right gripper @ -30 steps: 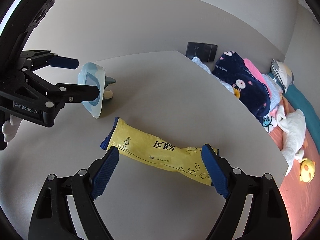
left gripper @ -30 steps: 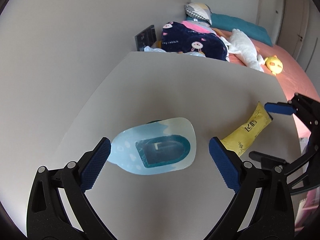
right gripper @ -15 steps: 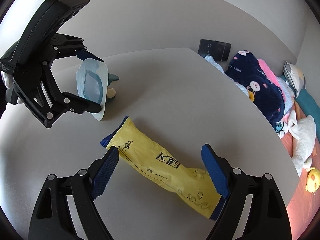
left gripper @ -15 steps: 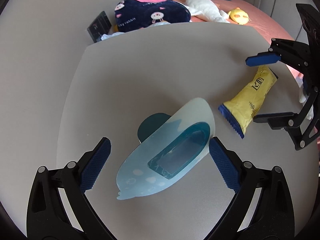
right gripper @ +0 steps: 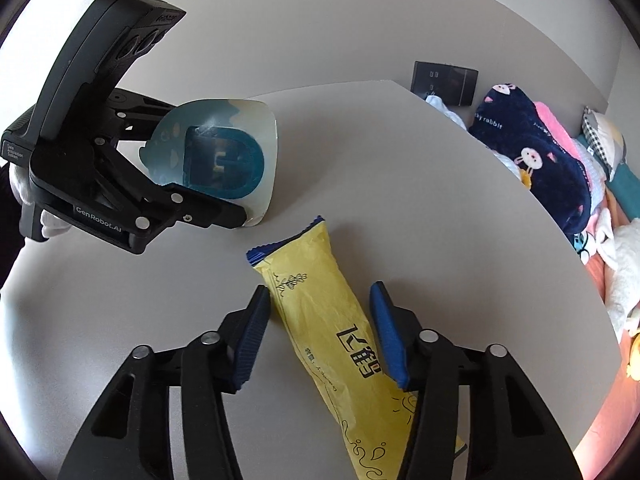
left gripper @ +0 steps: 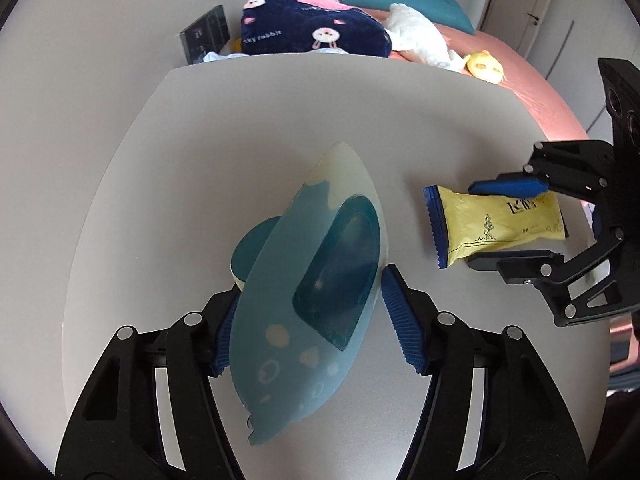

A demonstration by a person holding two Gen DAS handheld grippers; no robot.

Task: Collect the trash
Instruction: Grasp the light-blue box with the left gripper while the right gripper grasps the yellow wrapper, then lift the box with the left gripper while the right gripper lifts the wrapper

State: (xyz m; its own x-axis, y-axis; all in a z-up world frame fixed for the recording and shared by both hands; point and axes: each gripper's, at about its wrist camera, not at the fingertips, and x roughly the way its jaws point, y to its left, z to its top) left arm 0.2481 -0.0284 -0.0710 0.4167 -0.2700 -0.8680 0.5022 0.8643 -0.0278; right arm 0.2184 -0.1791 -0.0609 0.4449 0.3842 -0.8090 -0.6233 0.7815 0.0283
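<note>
A light blue blister package point(left gripper: 316, 292) with a dark teal window stands tilted on the white table point(left gripper: 260, 120). My left gripper point(left gripper: 308, 328) straddles it with the jaws narrowed and close to its sides; contact is unclear. The package also shows in the right wrist view point(right gripper: 224, 160). A yellow snack wrapper point(right gripper: 332, 320) with blue ends lies flat on the table. My right gripper point(right gripper: 320, 332) is open around its middle, fingers on either side with gaps. The wrapper also shows in the left wrist view point(left gripper: 496, 224), between the right gripper's fingers point(left gripper: 508, 188).
The table's far edge meets a bed with a navy rabbit blanket point(left gripper: 312, 32), a white plush toy point(left gripper: 416, 36) and a yellow plush point(left gripper: 486, 66). A dark wall socket panel point(right gripper: 444, 82) sits on the wall behind the table corner.
Both grippers have moved in and narrowed. The left one now straddles the blue package closely. The right one has turned along the yellow wrapper and come down around it.
</note>
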